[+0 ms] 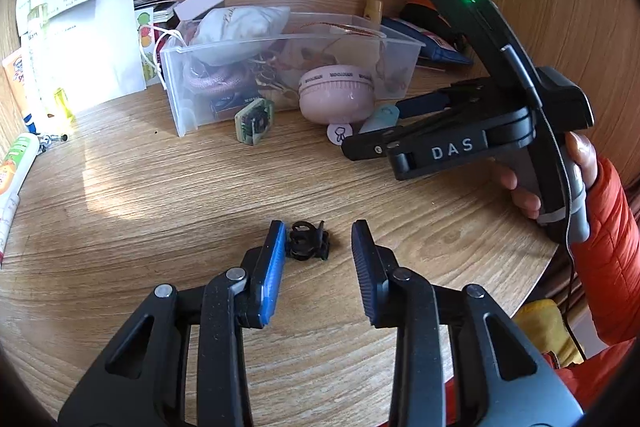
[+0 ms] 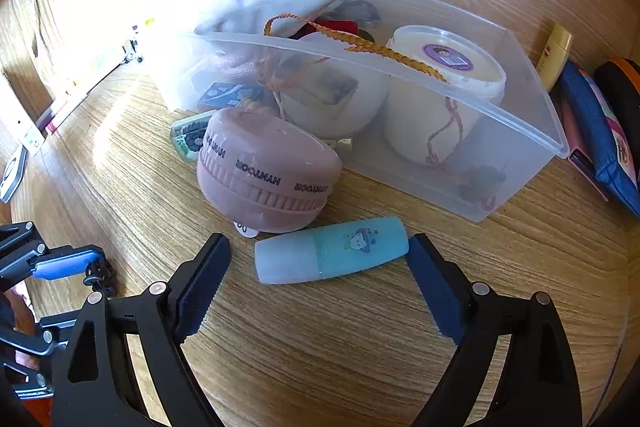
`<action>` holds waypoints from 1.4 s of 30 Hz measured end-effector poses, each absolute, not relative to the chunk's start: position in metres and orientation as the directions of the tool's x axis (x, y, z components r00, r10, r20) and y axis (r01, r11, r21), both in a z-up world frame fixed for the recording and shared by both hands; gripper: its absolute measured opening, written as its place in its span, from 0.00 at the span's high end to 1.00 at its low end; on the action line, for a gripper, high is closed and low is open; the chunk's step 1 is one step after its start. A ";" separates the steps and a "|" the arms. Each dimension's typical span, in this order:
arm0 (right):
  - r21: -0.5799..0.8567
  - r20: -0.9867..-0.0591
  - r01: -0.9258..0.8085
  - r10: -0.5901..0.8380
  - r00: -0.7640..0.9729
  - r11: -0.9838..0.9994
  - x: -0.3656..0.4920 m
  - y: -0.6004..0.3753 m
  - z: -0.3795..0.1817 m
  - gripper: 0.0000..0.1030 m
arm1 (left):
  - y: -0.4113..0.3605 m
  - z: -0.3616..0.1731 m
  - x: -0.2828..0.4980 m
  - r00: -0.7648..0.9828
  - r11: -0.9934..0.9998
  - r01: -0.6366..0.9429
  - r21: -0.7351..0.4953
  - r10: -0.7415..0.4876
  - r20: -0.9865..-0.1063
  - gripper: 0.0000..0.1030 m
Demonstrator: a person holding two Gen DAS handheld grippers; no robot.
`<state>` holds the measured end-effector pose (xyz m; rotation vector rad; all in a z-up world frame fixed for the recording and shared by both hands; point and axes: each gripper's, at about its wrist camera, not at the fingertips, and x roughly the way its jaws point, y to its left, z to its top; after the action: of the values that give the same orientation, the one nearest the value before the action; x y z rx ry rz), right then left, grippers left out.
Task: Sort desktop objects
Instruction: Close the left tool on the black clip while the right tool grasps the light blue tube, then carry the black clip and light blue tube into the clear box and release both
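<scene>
A small black hair clip [image 1: 308,241] lies on the wooden desk between the fingers of my left gripper [image 1: 319,231]. The blue-padded finger [image 1: 274,259] touches it; the other finger stands apart, so the gripper is open. The right wrist view shows the clip [image 2: 98,277] at far left. A light blue capped tube [image 2: 332,251] lies crosswise between the fingers of my right gripper [image 2: 319,243], which is open; the right fingertip is at the tube's end, the left one apart. In the left wrist view a hand in an orange sleeve holds the right gripper [image 1: 376,125] over the tube [image 1: 380,117].
A clear plastic bin [image 2: 400,67] behind the tube holds a white pouch [image 1: 240,31], cords and a lidded tub [image 2: 446,59]. A pink round case [image 2: 268,167] and a small green item [image 1: 254,121] lean against its front. Papers [image 1: 80,27] stand left; the desk's rounded edge [image 1: 520,287] is right.
</scene>
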<state>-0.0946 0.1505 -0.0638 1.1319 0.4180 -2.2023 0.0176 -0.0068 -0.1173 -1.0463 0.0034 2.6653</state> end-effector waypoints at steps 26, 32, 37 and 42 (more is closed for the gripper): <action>0.033 -0.764 0.649 -0.438 -0.474 -0.760 -0.088 0.168 -0.054 0.31 | -0.025 -0.102 0.016 -0.739 -0.966 -0.216 -0.142 0.257 -0.623 0.82; 0.001 -0.741 0.653 -0.439 -0.508 -0.757 -0.074 0.176 -0.047 0.31 | -0.030 -0.094 0.011 -0.754 -0.969 -0.203 -0.144 0.248 -0.608 0.82; 0.027 -0.707 0.646 -0.472 -0.527 -0.763 -0.068 0.189 -0.031 0.31 | -0.037 -0.081 0.003 -0.774 -0.974 -0.206 -0.096 0.222 -0.593 0.82; 0.028 -0.662 0.638 -0.492 -0.566 -0.770 -0.066 0.200 -0.009 0.31 | -0.050 -0.059 -0.008 -0.799 -0.977 -0.197 -0.083 0.209 -0.563 0.82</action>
<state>-0.0660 0.1999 -0.0088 0.8857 0.2832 -2.3064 -0.0077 -0.0501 -0.0593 -0.8776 -0.0289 2.7920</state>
